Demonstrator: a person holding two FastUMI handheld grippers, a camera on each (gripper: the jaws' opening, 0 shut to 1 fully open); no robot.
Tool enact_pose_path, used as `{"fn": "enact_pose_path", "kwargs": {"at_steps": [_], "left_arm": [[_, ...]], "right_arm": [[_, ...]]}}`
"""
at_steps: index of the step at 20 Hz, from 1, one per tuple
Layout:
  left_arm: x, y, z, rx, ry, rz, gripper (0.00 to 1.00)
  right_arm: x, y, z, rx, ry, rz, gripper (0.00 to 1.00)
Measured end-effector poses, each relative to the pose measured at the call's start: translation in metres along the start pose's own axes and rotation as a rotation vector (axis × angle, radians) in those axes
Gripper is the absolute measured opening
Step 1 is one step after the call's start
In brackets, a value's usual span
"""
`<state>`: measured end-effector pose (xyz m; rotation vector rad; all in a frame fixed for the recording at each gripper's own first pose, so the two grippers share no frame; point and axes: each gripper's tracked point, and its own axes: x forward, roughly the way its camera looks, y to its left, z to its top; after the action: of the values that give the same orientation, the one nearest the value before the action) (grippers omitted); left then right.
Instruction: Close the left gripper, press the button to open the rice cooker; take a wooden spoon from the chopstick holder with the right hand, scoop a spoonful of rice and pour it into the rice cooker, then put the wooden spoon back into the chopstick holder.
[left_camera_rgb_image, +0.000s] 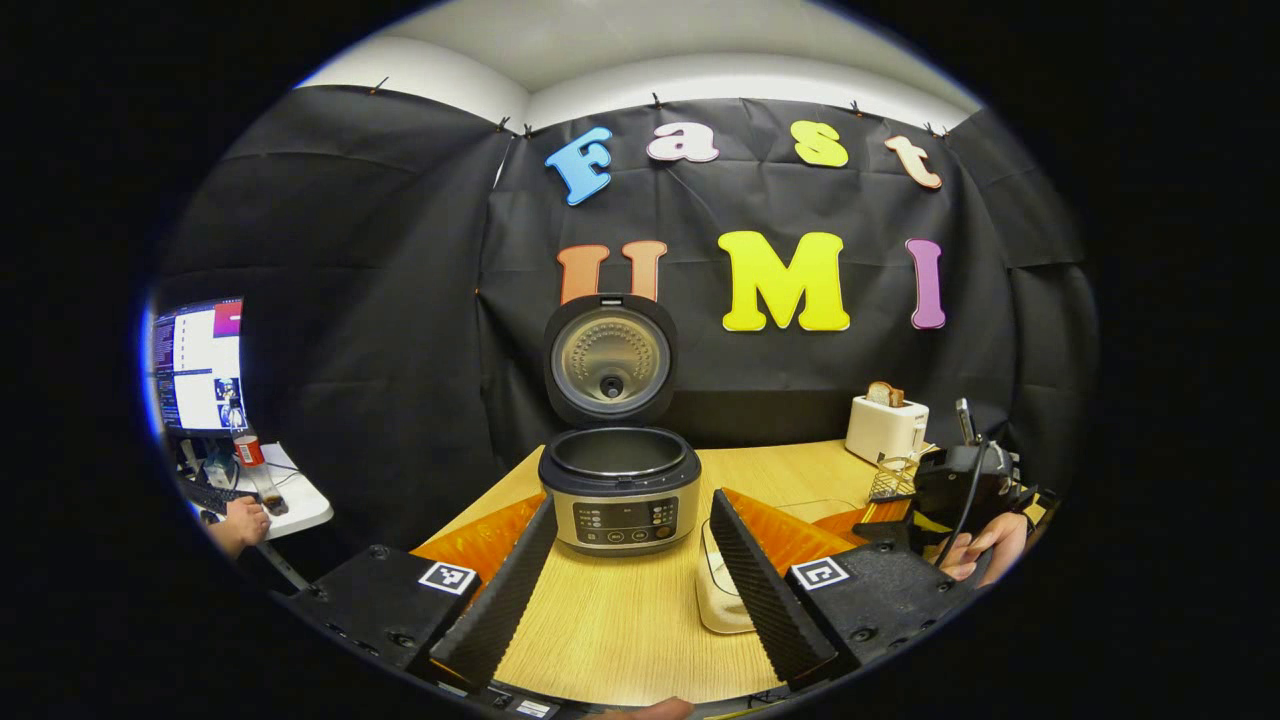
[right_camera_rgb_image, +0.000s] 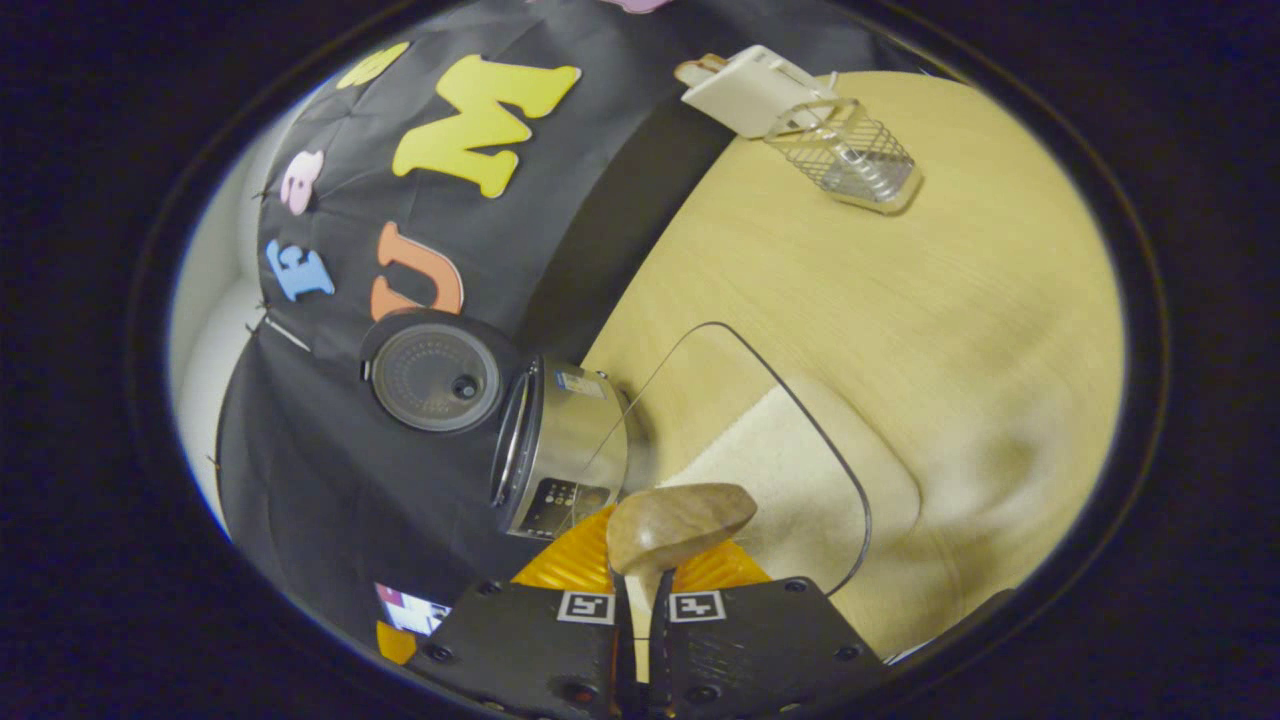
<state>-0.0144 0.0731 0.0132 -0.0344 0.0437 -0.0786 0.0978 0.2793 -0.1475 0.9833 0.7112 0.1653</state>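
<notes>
Rice cooker (left_camera_rgb_image: 618, 490) stands on the wooden table (left_camera_rgb_image: 620, 620) with its lid (left_camera_rgb_image: 610, 358) swung fully up, showing the empty inner pot. In the left gripper view it sits straight ahead of the left gripper (left_camera_rgb_image: 625, 590), framed between that gripper's two ribbed fingers (left_camera_rgb_image: 500, 590), which are spread wide apart with nothing between them.

Just right of the cooker lies a clear container of rice (left_camera_rgb_image: 718, 590), partly hidden by the left gripper's right finger. In the right gripper view the same container (right_camera_rgb_image: 800, 480) is seen from above, its pale rice close under the wooden spoon (right_camera_rgb_image: 680, 525). The right gripper (right_camera_rgb_image: 640, 610) has its fingers squeezed together on the spoon's handle, and the spoon's bowl juts out ahead of them, above the container and just beside the cooker's side.

Farther right of the cooker, toward the back of the table, a wire chopstick holder (right_camera_rgb_image: 850, 155) stands next to a white toaster (left_camera_rgb_image: 886, 425) with bread in it. Beyond the table, well left of the cooker, a person's hand (left_camera_rgb_image: 240, 522) rests at a small desk with a monitor (left_camera_rgb_image: 198, 365).
</notes>
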Motion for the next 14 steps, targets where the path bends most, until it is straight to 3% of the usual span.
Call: {"fn": "enact_pose_path", "kwargs": {"at_steps": [5, 8, 14], "left_arm": [[0.003, 0.003, -0.004, -0.008, 0.012, 0.013, 0.98], [0.005, 0.005, -0.006, -0.005, 0.019, 0.022, 0.98], [0.008, 0.005, -0.008, -0.014, 0.022, 0.020, 0.98]], "right_arm": [[-0.015, -0.006, 0.015, 0.272, 0.049, 0.096, 0.05], [-0.032, -0.019, 0.037, 0.301, 0.005, 0.113, 0.05], [-0.043, -0.019, 0.061, 0.431, 0.023, 0.222, 0.05]]}}
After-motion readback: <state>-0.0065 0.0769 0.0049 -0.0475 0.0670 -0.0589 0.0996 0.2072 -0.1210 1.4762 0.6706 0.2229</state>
